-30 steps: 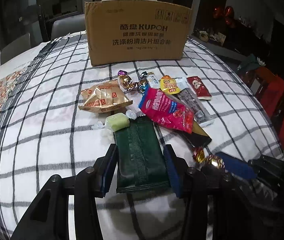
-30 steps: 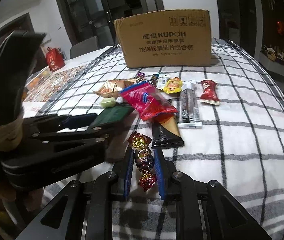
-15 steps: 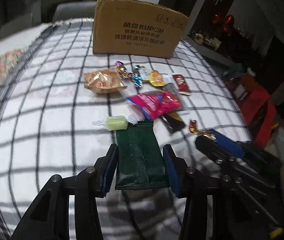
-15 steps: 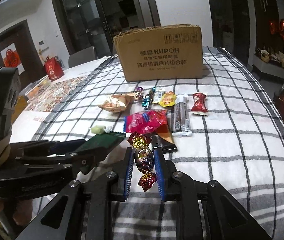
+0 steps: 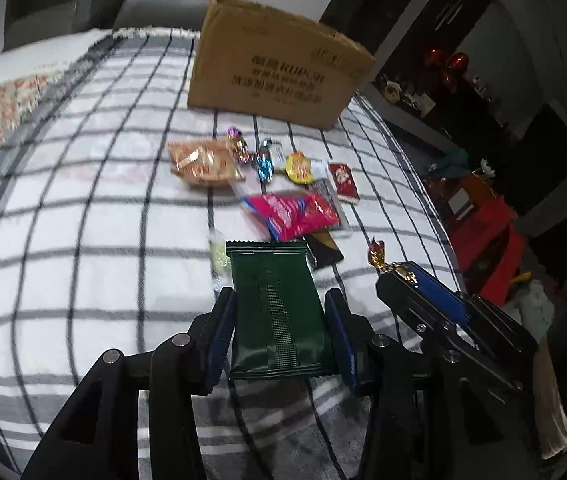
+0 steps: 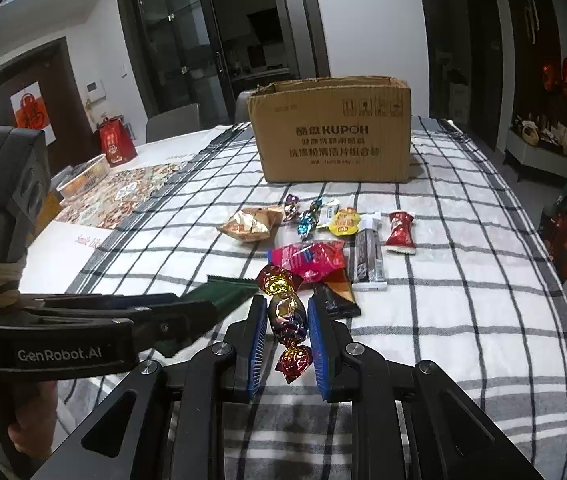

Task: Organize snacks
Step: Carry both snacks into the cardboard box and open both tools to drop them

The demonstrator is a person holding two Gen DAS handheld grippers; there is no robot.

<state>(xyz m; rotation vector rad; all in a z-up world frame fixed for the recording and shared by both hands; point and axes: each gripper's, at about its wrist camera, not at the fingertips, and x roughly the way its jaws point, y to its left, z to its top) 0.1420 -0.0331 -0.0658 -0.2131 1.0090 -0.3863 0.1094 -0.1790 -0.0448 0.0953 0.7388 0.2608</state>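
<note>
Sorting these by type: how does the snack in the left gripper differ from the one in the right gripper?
The green packet in the left gripper is flat, rectangular, matte and plain dark; the foil candy in the right gripper is lumpy, twist-wrapped, shiny and multicoloured. The packet spreads its jaws wider. Both are clamped and off the tablecloth.

Ahead of both jaws, a loose cluster of snack packets (image 6: 315, 248) covers the middle of the checked tablecloth (image 6: 463, 280). Beyond it a cardboard box (image 6: 333, 132) stands upright, blocking the far side. To the right of the right jaws the cloth lies bare; left of the left jaws, likewise.
</note>
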